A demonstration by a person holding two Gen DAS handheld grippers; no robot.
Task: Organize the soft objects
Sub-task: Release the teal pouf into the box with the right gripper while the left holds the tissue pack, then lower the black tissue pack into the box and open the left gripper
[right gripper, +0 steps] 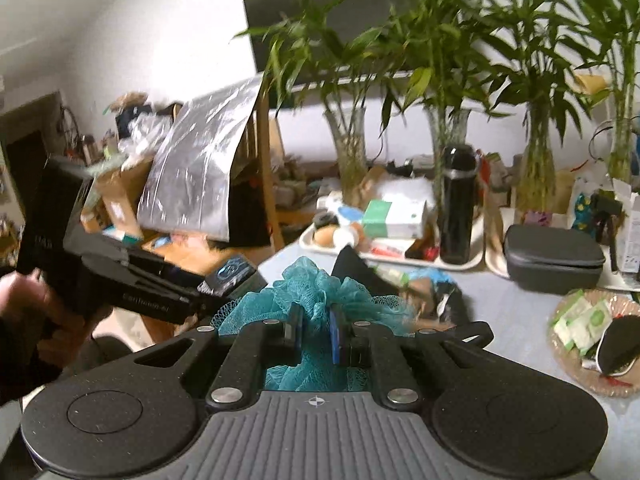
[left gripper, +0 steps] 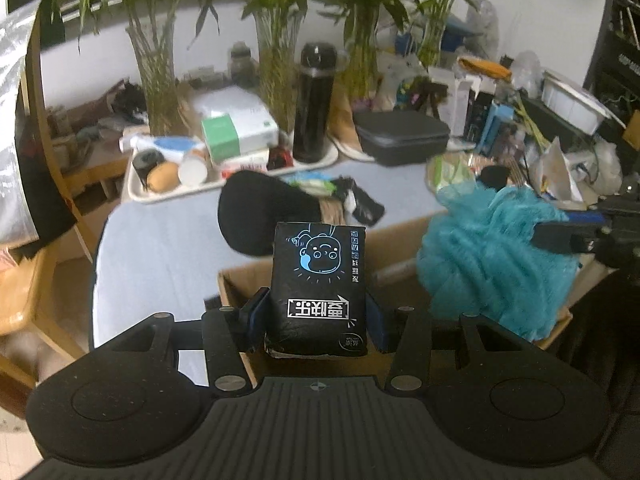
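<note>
The left gripper (left gripper: 316, 320) clamps a black tissue pack (left gripper: 319, 284) by its sides, upright above the open cardboard box (left gripper: 400, 240), probably to drop it in. Beside it the right gripper (right gripper: 315, 330) pinches a teal bath pouf (right gripper: 316, 284) tight over the same box, while more soft things (left gripper: 320, 196) wait on the table (left gripper: 160, 240) beyond

The tissue pack (left gripper: 319, 286) is black with a light-blue cartoon face and white lettering, and the mesh bath pouf (left gripper: 492, 264) is teal. The table (left gripper: 160, 240) is pale blue-grey; the cardboard box (left gripper: 400, 240) at its near edge is brown.
</note>
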